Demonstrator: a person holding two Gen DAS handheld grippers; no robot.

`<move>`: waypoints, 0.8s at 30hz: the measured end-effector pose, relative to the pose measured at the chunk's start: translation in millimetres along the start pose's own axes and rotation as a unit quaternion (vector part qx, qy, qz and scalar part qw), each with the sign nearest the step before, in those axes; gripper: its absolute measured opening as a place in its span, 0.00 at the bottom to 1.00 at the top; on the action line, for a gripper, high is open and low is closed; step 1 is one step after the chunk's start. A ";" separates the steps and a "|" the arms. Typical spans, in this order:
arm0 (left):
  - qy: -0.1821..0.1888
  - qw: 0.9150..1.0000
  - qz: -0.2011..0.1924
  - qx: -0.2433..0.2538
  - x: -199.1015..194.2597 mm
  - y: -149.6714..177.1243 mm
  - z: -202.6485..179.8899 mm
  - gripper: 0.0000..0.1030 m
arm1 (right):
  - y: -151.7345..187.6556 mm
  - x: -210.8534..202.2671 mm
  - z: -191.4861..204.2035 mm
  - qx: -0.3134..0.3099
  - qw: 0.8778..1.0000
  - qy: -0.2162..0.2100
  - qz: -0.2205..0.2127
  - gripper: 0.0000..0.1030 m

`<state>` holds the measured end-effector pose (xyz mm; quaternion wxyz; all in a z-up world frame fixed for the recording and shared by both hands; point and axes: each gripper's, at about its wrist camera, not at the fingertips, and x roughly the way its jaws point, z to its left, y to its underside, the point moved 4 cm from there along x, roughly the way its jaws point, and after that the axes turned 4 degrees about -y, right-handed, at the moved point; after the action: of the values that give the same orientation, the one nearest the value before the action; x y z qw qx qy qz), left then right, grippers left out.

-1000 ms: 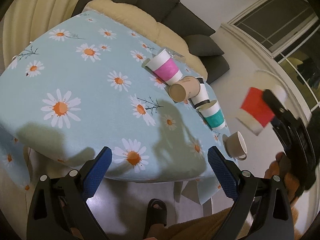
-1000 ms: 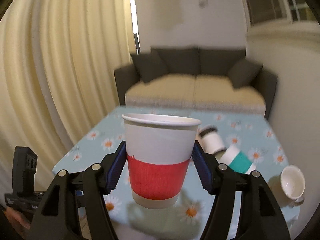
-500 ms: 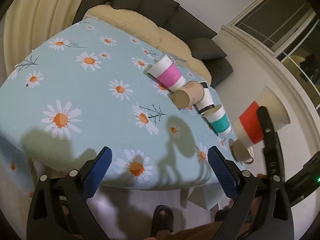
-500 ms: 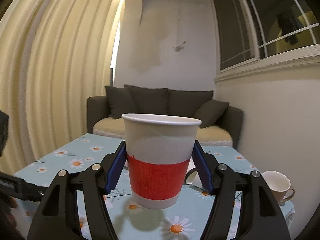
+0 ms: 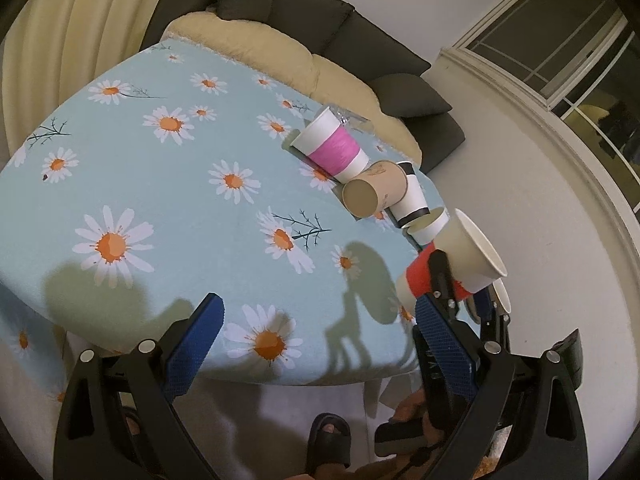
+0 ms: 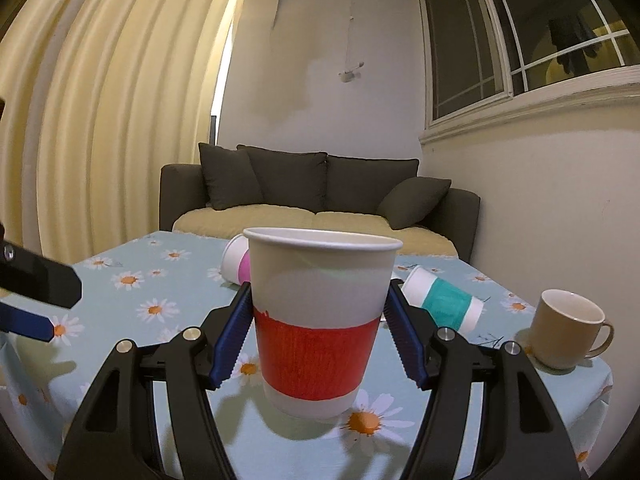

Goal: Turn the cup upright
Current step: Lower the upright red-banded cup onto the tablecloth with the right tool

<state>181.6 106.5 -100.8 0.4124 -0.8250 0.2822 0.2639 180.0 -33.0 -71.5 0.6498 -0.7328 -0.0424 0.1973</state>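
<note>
My right gripper [image 6: 318, 328] is shut on a white paper cup with a red band [image 6: 318, 344]. It holds the cup upright, mouth up, just above the daisy tablecloth [image 6: 132, 292] near the front edge. In the left wrist view the same cup [image 5: 452, 264] and right gripper [image 5: 460, 300] show at the table's right front corner. My left gripper [image 5: 316, 340] is open and empty, hovering off the table's front edge.
A pink-banded cup [image 5: 334, 148], a brown cup [image 5: 374, 194], a black-banded cup [image 5: 412, 196] and a teal-banded cup [image 6: 444, 300] lie on their sides at the table's right. A beige mug [image 6: 570, 326] stands at the right corner. A dark sofa [image 6: 316, 200] is behind.
The right gripper has brought the red-banded cup down and toward the table's front right corner, close above the cloth. The left gripper has stayed open with little movement.
</note>
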 end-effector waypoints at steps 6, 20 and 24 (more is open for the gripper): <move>-0.005 1.000 -0.001 0.009 2.9 1.0 -3.7 0.91 | 10.8 2.9 4.8 -0.015 1.000 -0.006 0.009 0.63; -0.003 1.000 0.005 0.010 5.4 3.1 -5.6 0.91 | 22.6 2.4 6.7 -0.020 0.999 -0.007 0.031 0.64; -0.002 1.000 0.001 0.007 2.7 1.6 -5.0 0.91 | 23.0 1.0 7.0 -0.019 0.999 -0.008 0.033 0.69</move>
<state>183.4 100.8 -100.9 0.4185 -0.8213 0.2843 0.2638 174.0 -29.5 -94.6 0.6285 -0.7444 -0.0268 0.2238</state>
